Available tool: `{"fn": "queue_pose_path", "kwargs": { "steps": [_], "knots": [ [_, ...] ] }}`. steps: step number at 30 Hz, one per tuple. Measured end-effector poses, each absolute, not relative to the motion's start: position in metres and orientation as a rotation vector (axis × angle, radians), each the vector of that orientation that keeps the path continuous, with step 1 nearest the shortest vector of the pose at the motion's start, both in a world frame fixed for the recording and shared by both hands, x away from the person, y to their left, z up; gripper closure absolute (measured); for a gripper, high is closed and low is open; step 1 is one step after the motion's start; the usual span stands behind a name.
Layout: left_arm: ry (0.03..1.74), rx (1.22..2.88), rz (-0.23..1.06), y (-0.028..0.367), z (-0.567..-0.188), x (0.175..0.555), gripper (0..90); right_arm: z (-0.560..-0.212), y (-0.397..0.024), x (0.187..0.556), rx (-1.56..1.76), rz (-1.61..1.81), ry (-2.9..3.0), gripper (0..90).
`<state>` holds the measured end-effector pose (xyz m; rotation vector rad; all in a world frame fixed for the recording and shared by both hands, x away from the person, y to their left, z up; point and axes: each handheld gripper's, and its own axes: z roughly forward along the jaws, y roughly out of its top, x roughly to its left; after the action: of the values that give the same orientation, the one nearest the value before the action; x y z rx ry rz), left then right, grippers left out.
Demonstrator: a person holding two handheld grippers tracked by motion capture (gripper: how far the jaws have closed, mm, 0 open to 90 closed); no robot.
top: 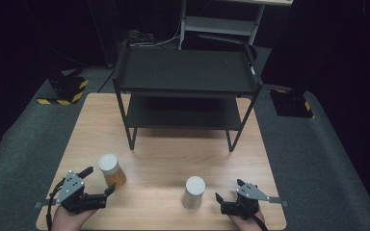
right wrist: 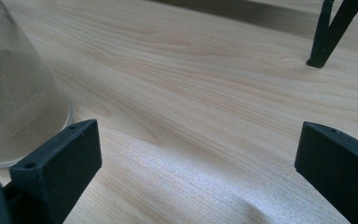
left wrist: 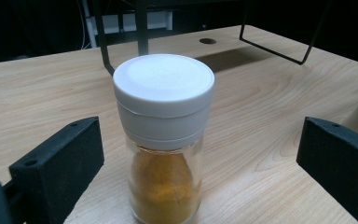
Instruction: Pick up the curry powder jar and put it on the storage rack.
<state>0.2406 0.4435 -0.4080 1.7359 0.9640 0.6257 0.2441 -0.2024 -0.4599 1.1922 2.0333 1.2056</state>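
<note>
Standing beside the table (top: 164, 159), I see two spice jars near the front edge: one with orange powder (top: 112, 170) toward the person's left, one with pale grey powder (top: 193, 191) toward the right, and a black two-tier shelf rack (top: 187, 72) behind them. The left gripper (top: 98, 180) has its jaws spread wide, with the orange jar between them but untouched on either side. The right gripper (top: 230, 191) also has its jaws apart; the grey jar sits off to one side of them rather than between, just beside one jaw in the right gripper view. The likeliest slip, I'd judge, is on that right side: closing or pushing forward from there could clip the jar's wall and tip it, since it is tall and narrow. On the left, the jaws seem to sit low on the glass, so an off-centre squeeze might let the smooth jar twist or skid.
</note>
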Motion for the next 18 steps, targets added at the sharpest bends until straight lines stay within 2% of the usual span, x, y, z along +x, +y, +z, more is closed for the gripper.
{"fn": "queue_pose_path", "kwargs": {
  "steps": [18],
  "knots": [
    [0.971, 1.739, 0.628, 0.438, -0.415, 0.259, 3.2, -0.460, -0.203, 0.244, 1.192, 1.209, 2.033, 0.0]
  ]
}}
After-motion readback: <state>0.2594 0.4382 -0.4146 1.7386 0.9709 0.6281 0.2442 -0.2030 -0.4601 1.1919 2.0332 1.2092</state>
